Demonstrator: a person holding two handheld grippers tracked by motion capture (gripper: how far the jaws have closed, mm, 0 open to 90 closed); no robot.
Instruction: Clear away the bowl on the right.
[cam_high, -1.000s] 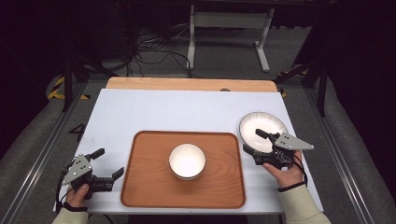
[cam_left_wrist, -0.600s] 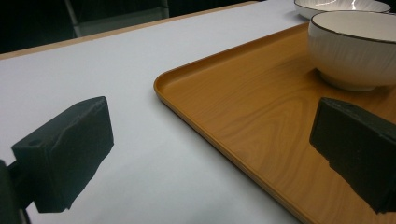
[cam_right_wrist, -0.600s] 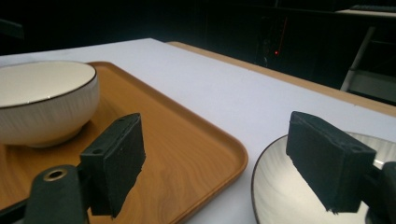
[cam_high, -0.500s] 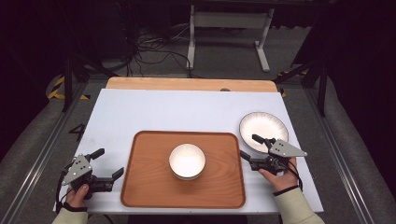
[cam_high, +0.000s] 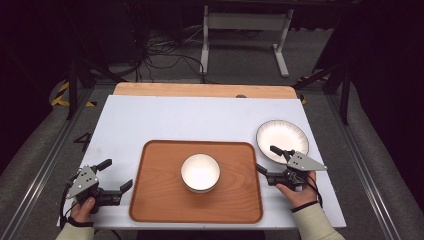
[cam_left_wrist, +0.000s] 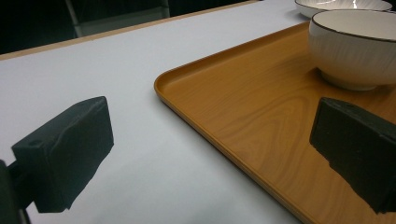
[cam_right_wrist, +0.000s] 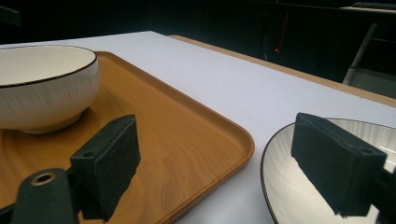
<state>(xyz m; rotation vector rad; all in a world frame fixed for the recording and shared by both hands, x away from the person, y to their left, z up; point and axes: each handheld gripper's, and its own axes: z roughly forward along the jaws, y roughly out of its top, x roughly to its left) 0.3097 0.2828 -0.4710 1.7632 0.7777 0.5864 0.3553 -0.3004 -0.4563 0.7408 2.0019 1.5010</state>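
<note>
**1 plate, 1 bowl, 1 tray, 2 claws**

Plate (cam_high: 282, 140): round, rim up, flat on the surface (cam_high: 190, 120), no long axis. Sits just right of the tray (cam_high: 150, 200), apart from it. Right claw (cam_high: 269, 160) spread, jaws just been opening, nothing pinched; one jaw over the plate's near edge, the other over the tray's right rim. Bowl (cam_high: 200, 172) upright, mid-tray. Left claw (cam_high: 114, 175) spread, empty, left of the tray.

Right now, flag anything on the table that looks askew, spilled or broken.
Nothing stands out. The white bowl sits upright on the wooden tray, which lies square to the table. The plate lies flat beside the tray. Both look empty and intact, with no spill visible.
</note>
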